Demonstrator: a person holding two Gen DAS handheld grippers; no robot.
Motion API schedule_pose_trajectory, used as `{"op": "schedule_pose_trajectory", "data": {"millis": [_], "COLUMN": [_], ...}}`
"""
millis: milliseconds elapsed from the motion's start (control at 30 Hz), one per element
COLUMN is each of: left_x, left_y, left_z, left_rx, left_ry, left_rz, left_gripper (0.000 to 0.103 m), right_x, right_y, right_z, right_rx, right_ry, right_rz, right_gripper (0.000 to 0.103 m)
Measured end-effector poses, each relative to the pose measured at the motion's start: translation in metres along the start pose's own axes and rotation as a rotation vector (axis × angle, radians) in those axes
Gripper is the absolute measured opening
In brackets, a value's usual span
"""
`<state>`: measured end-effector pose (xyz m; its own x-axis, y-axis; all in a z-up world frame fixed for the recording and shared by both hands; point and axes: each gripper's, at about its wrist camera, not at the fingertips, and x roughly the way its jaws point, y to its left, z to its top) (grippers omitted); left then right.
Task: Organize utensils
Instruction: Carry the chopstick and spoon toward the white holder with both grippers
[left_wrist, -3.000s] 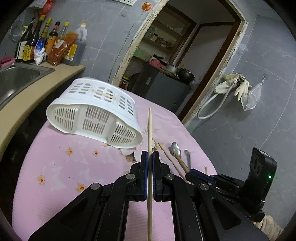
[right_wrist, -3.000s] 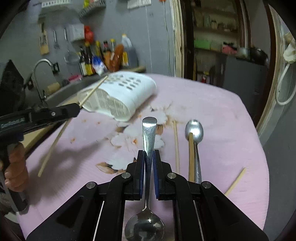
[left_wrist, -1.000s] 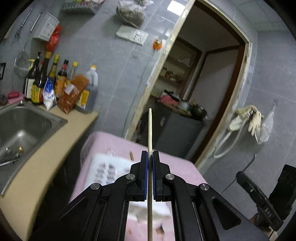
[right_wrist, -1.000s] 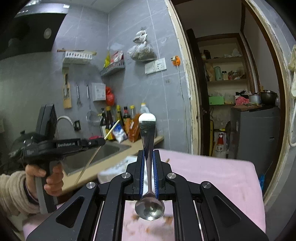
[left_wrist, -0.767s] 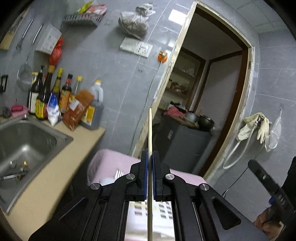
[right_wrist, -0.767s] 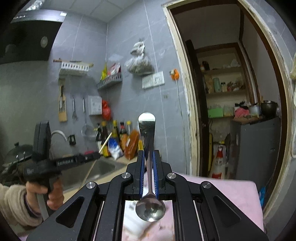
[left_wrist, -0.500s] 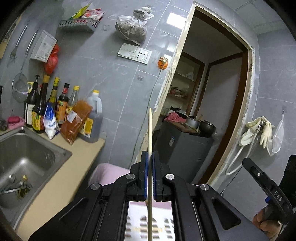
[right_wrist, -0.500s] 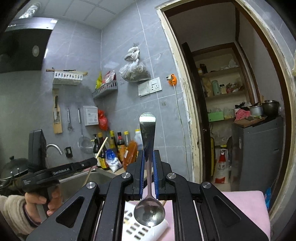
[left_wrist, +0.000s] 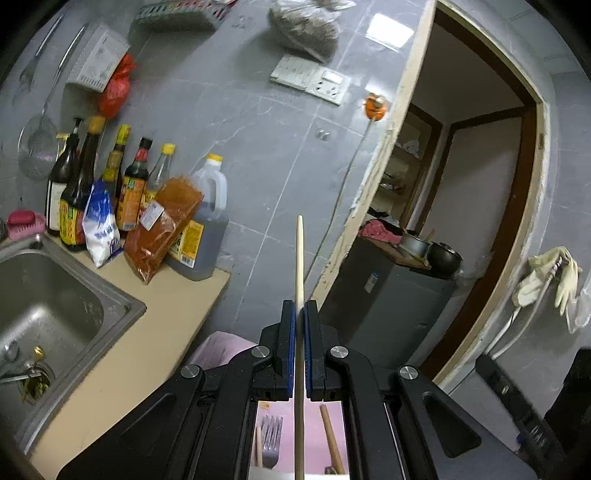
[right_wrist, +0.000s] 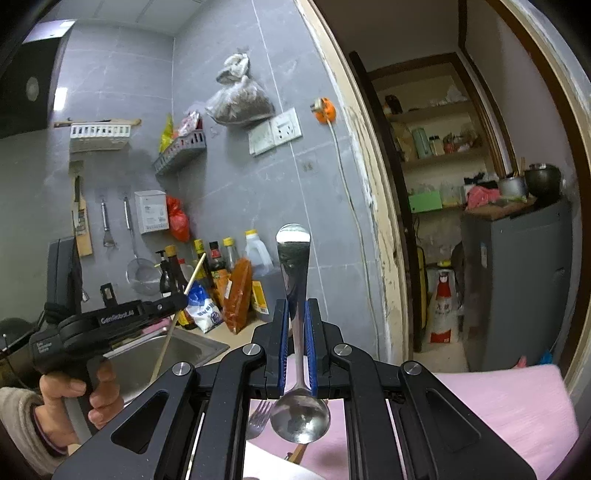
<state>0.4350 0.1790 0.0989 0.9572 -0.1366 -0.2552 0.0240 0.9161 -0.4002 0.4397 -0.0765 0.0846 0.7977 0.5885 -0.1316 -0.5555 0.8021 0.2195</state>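
- The wooden chopstick (left_wrist: 299, 280) is pinched upright between the narrow jaws of the left gripper (left_wrist: 299, 325); its tip rises well above the jaws and its lower length runs down between the gripper's arms to the bottom edge of the view.
- The metal spoon (right_wrist: 294, 295) is clamped by its handle in the jaws of the right gripper (right_wrist: 294, 325), handle end up and bowl hanging below the jaws, close to the camera.
- In the right wrist view the left gripper (right_wrist: 177, 303) appears at the left, level and pointing right, with the chopstick (right_wrist: 184, 295) slanting through its tip; its body reads "GenRobot.AI", and a smaller label behind is too small to read.
- The person's left hand (right_wrist: 72, 397) wraps the pistol grip, index finger curled at the front, a pale knitted cuff at the wrist.
- Below the left jaws, a fork (left_wrist: 270, 439) with tines pointing away and a wooden handle (left_wrist: 330, 439) lie on the pink table (left_wrist: 221, 343); the fork's tines (right_wrist: 258, 411) also show beside the spoon bowl.
- Far left of the table, the steel sink (left_wrist: 48, 306) sits in a beige counter, with sauce bottles (left_wrist: 77, 188), a white-and-blue bag (left_wrist: 101, 225), an orange packet (left_wrist: 162, 229) and a dark oil jug (left_wrist: 201, 221) against the grey tile wall; their labels are unreadable.
- A wall socket (right_wrist: 275, 131), a hanging bag (right_wrist: 240, 98) and a doorway (right_wrist: 461, 221) to a shelved room lie beyond.
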Motion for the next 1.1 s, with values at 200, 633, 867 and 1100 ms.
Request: {"op": "schedule_pose_trajectory", "data": {"millis": [200, 633, 867, 1100], "left_x": [0.021, 0.050, 0.055, 0.068], "left_y": [0.020, 0.030, 0.035, 0.038], "left_z": [-0.001, -0.003, 0.000, 0.007], "left_rx": [-0.058, -0.077, -0.063, -0.006], "left_ry": [0.058, 0.176, 0.189, 0.198], "left_rz": [0.027, 0.038, 0.052, 0.081], "left_gripper": [0.002, 0.002, 0.002, 0.002], "right_x": [0.014, 0.031, 0.039, 0.049], "right_y": [-0.005, -0.010, -0.010, -0.016], "right_z": [-0.018, -0.035, -0.038, -0.032], "right_rx": [0.011, 0.032, 0.044, 0.050], "right_ry": [0.041, 0.127, 0.135, 0.127], "right_rz": [-0.003, 0.014, 0.011, -0.006], "right_gripper": [0.006, 0.006, 0.006, 0.006]}}
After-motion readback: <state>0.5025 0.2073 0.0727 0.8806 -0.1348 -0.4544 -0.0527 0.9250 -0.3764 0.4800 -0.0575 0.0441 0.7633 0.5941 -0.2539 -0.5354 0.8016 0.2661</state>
